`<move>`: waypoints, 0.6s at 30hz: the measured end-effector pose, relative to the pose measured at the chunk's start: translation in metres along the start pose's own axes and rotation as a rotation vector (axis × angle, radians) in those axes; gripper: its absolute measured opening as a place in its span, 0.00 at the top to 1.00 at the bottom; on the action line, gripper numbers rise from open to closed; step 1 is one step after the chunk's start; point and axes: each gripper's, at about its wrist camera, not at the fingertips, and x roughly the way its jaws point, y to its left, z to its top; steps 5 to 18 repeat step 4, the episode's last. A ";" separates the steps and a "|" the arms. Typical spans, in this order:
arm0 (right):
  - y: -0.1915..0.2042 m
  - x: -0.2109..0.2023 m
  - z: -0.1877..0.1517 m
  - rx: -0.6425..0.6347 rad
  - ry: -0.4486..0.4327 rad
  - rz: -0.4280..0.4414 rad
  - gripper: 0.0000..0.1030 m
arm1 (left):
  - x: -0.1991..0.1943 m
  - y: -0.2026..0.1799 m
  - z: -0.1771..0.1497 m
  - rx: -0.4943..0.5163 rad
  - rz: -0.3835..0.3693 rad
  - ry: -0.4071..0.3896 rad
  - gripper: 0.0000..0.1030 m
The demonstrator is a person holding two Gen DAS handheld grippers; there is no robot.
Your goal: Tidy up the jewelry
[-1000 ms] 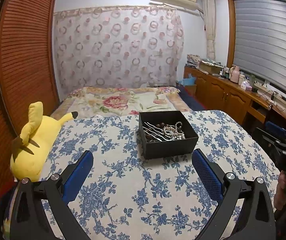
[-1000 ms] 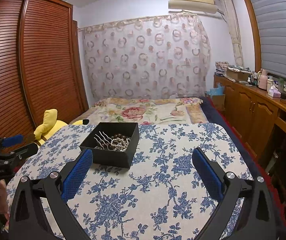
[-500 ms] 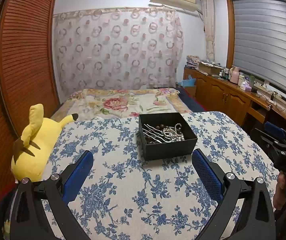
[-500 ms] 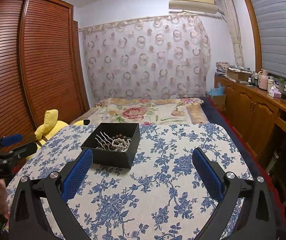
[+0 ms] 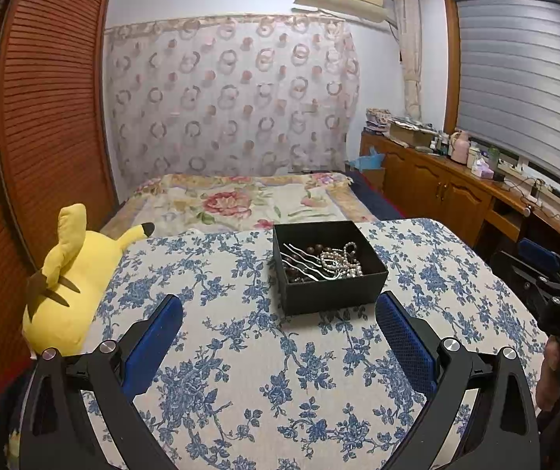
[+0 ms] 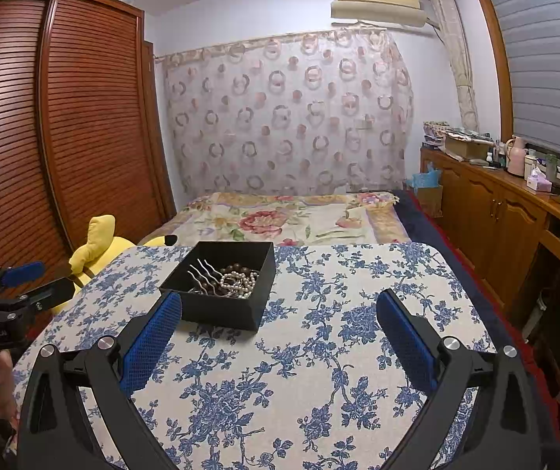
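Note:
A black open box (image 5: 329,291) stands on the table with the blue floral cloth (image 5: 241,372). Inside lie a silver wavy hair fork (image 5: 305,262), a white pearl string (image 5: 342,262) and dark brown beads (image 5: 313,250). My left gripper (image 5: 279,309) is open, its blue pads short of the box's near wall. In the right wrist view the same box (image 6: 221,301) sits ahead to the left, with the pearl string (image 6: 237,281) showing. My right gripper (image 6: 279,309) is open and holds nothing; its left pad overlaps the box's near left corner in the picture.
A yellow plush toy (image 5: 72,278) lies at the table's left edge. Behind the table is a bed with a floral blanket (image 5: 241,199). A wooden cabinet (image 5: 448,188) with clutter runs along the right wall, and a slatted wardrobe (image 6: 45,125) stands on the left.
Both grippers have drifted slightly forward toward the box, which looks a little nearer in each view. Both stay open, and the jewelry in the box has not moved.

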 end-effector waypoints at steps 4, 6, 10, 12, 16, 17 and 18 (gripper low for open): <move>0.000 0.000 0.000 -0.001 0.000 0.001 0.03 | 0.000 0.001 0.002 0.000 0.005 -0.002 0.08; 0.000 0.000 0.000 -0.001 0.000 0.001 0.03 | 0.000 0.001 0.002 0.000 0.005 -0.002 0.08; 0.000 0.000 0.000 -0.001 0.000 0.001 0.03 | 0.000 0.001 0.002 0.000 0.005 -0.002 0.08; 0.000 0.000 0.000 -0.001 0.000 0.001 0.03 | 0.000 0.001 0.002 0.000 0.005 -0.002 0.08; 0.000 0.000 0.000 -0.001 0.000 0.001 0.03 | 0.000 0.001 0.002 0.000 0.005 -0.002 0.08; 0.000 0.000 0.000 -0.001 0.000 0.001 0.03 | 0.000 0.001 0.002 0.000 0.005 -0.002 0.08; 0.000 0.000 0.000 -0.001 0.000 0.001 0.03 | 0.000 0.001 0.002 0.000 0.005 -0.002 0.08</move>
